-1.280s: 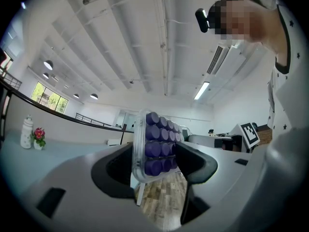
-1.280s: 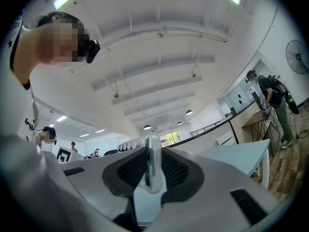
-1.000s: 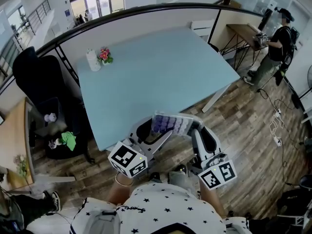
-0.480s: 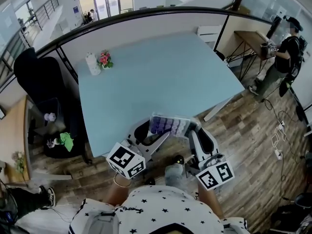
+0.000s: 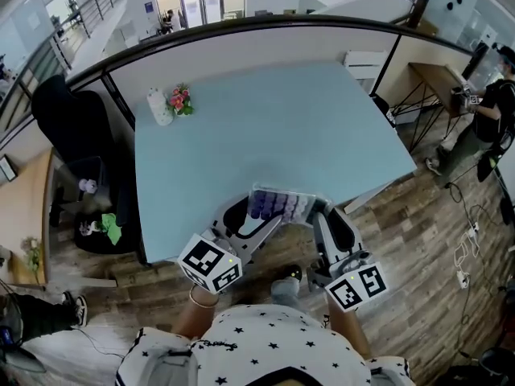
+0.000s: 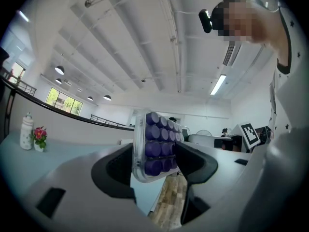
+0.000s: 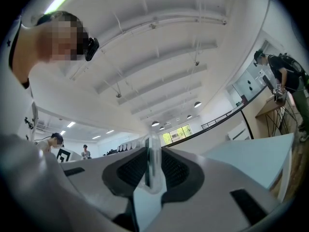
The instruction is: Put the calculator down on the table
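I hold a calculator (image 5: 278, 204) with purple keys in a clear case between both grippers, just above the near edge of the light blue table (image 5: 265, 119). My left gripper (image 5: 253, 218) is shut across its left end. In the left gripper view the calculator (image 6: 157, 146) stands upright with its keys facing right, and the left gripper (image 6: 154, 159) clamps it. My right gripper (image 5: 322, 215) is shut on its right end. The right gripper view shows the calculator (image 7: 152, 164) edge-on, pinched thin in the right gripper (image 7: 152, 172).
A white bottle (image 5: 158, 106) and a small bunch of flowers (image 5: 179, 99) stand at the table's far left corner. A black chair (image 5: 68, 131) stands left of the table. To the right are a wooden desk (image 5: 438, 79) and a person (image 5: 491, 107) on the plank floor.
The table has drawn nearer and looms larger; both grippers have carried the calculator forward towards its near edge. Neither grip has changed.
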`<state>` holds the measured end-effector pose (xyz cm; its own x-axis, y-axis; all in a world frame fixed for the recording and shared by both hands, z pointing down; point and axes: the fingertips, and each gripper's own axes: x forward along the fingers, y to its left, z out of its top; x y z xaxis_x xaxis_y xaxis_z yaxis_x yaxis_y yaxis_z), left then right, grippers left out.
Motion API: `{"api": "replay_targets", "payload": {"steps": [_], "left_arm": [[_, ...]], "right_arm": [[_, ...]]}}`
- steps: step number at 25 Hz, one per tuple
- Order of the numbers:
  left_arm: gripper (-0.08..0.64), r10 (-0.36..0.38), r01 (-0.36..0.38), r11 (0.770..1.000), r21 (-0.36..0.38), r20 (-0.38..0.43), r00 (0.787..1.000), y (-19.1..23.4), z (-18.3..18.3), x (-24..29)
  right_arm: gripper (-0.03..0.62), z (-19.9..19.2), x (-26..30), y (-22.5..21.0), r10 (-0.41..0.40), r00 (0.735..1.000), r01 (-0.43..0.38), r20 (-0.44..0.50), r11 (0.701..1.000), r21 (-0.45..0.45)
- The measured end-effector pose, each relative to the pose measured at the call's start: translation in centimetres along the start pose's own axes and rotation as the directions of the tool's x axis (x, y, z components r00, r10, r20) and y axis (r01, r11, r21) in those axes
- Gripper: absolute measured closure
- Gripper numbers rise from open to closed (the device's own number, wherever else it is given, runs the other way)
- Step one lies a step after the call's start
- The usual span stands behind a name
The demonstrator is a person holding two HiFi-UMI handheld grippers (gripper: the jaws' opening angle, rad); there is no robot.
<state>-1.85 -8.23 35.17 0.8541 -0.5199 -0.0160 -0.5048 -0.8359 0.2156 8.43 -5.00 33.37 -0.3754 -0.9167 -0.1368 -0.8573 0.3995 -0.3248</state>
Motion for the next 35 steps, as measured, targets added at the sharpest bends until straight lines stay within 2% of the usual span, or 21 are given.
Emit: {"api": "replay_targets", "payload": {"steps": [10,20,29,35], "left_arm": [[0.291,0.099,-0.100,0.995,0.003,0.016,0.995,1.9,0.3,3.6],[0.291,0.193,-0.193,0.981,0.022,0.003,0.981,2.5,0.2,6.7],[0.291,0.235,-0.235,0.971,0.051,-0.006,0.972,2.1,-0.1,9.8],[0.291,0.257,-0.256,0.965,0.049,-0.010,0.966,2.4,-0.8,10.2]], "right_arm": [[0.521,0.8,3.3,-3.8,0.089,0.996,-0.088,-0.028,0.996,0.019],[0.521,1.2,5.1,-7.4,0.179,0.983,-0.176,-0.040,0.982,0.070],[0.522,1.8,5.4,-10.7,0.225,0.973,-0.220,-0.040,0.970,0.103],[0.522,1.2,5.8,-11.4,0.247,0.968,-0.240,-0.054,0.964,0.112]]}}
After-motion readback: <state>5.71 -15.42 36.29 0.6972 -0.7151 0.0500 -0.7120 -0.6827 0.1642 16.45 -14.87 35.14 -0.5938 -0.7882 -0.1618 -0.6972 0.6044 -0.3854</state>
